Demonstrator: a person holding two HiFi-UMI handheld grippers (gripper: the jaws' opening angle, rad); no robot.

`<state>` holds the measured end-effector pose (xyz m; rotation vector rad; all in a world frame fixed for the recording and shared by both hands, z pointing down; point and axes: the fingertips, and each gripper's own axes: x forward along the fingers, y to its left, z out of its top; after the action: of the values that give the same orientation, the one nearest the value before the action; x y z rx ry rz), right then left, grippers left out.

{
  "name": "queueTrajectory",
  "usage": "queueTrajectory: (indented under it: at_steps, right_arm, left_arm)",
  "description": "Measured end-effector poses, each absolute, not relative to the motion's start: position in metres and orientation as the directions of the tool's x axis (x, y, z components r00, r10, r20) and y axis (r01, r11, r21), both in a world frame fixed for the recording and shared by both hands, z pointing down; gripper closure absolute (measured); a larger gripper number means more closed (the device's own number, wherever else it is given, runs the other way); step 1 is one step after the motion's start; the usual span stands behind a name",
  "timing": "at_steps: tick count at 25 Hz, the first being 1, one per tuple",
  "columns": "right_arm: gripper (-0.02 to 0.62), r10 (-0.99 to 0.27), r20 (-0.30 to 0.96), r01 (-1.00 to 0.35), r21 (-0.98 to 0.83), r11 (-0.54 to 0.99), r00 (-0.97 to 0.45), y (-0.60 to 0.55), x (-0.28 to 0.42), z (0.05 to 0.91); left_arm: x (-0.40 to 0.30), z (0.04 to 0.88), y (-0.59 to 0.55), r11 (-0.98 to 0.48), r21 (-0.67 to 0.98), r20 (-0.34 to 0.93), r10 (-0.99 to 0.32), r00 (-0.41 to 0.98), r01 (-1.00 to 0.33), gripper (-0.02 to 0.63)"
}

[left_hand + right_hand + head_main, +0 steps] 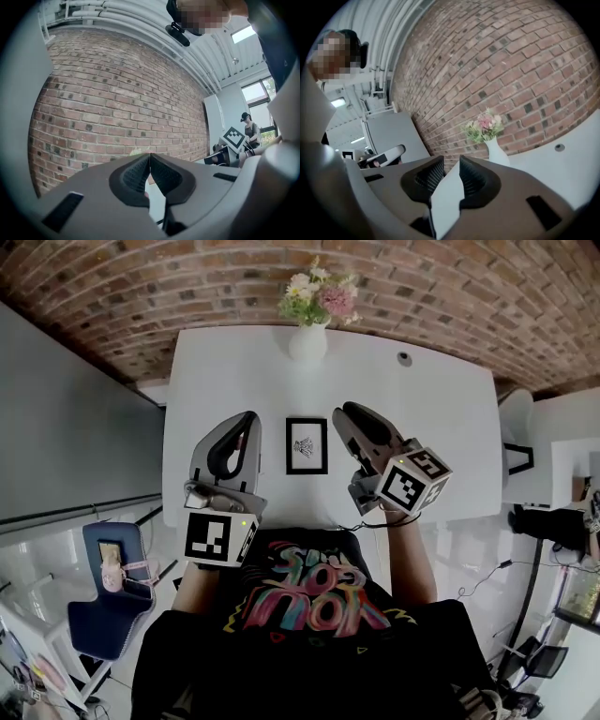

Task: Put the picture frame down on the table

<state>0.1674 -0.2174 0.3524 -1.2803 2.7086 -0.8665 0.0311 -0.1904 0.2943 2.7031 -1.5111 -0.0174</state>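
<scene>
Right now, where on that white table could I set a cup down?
The table is bare right of the picture frame, except a small round disc at the back, and left of the vase. Crowded: the near middle, where the left gripper and right gripper flank the frame.

Black picture frame (307, 445) with white mat, small dark drawing, lying flat mid white table (450, 418)

An office or studio space: brick wall (187, 287), white table (234, 381), flower vase (307, 341), blue chair (98, 620).
</scene>
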Motion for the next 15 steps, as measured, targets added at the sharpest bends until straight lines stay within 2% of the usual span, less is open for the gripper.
queueTrajectory:
  at_steps: [4, 9, 11, 15]
  right_arm:
    - [0.507, -0.738, 0.161, -0.739, -0.339, 0.582, -0.655, -0.206, 0.168, 0.316]
    - [0.556, -0.78, 0.193, -0.803, -0.14, 0.579, -0.596, -0.188, 0.182, 0.309]
    - [0.558, -0.8, 0.197, -0.823, -0.1, 0.558, -0.567, -0.183, 0.189, 0.31]
    - [0.572, -0.819, 0.183, -0.839, -0.083, 0.538, -0.543, -0.174, 0.198, 0.311]
  left_arm:
    - [0.038, 0.285, -0.19, -0.556, 0.054, -0.007, -0.831, 0.556, -0.829, 0.581]
    - [0.04, 0.283, -0.188, -0.57, 0.08, -0.004, -0.821, 0.571, -0.818, 0.581]
    - [0.039, 0.291, -0.184, -0.582, 0.061, 0.032, -0.811, 0.585, -0.811, 0.581]
    - [0.041, 0.289, -0.183, -0.578, 0.079, 0.024, -0.813, 0.581, -0.812, 0.581]
